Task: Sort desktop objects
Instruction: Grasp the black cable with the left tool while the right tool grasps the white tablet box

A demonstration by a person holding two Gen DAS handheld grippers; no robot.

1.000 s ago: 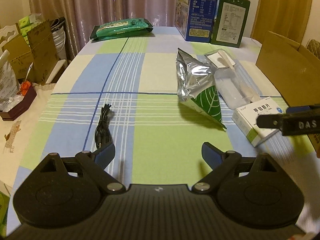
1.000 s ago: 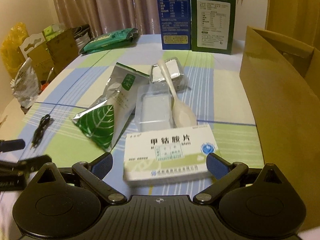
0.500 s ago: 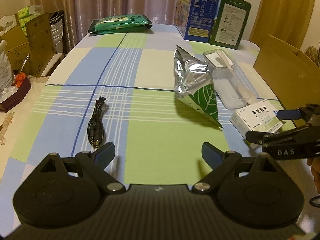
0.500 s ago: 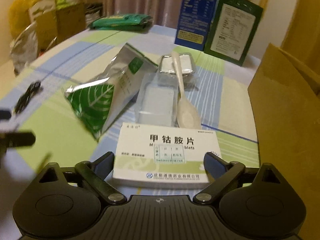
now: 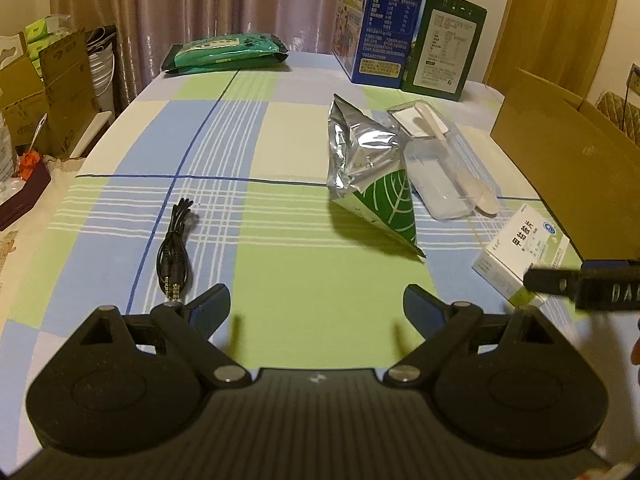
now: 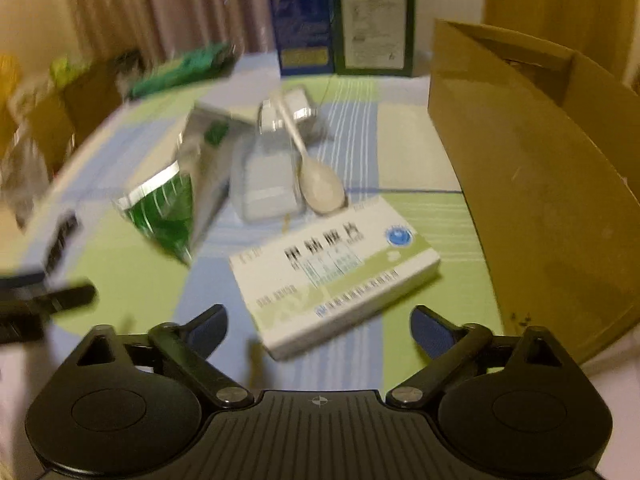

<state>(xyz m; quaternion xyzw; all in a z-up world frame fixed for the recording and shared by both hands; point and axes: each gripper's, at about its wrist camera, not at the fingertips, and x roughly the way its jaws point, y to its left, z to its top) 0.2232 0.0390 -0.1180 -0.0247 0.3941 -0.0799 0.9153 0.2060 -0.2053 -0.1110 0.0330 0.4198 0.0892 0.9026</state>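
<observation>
Checked tablecloth point(image 5: 192, 152) in blue, green, cream – curtains point(image 5: 200, 4) behind; cardboard box point(image 6: 540, 184) at right edge; left gripper point(image 5: 316, 304) released, empty; right gripper point(image 6: 318, 326) jaws opening – medicine box point(image 6: 336, 264) lies on cloth just ahead, untouched.

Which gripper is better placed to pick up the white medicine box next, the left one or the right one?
The right gripper. The medicine box lies directly ahead of its opening jaws, with nothing between them yet. The left gripper faces bare tablecloth, with the audio cable nearer to it; the box sits far to its right.
</observation>
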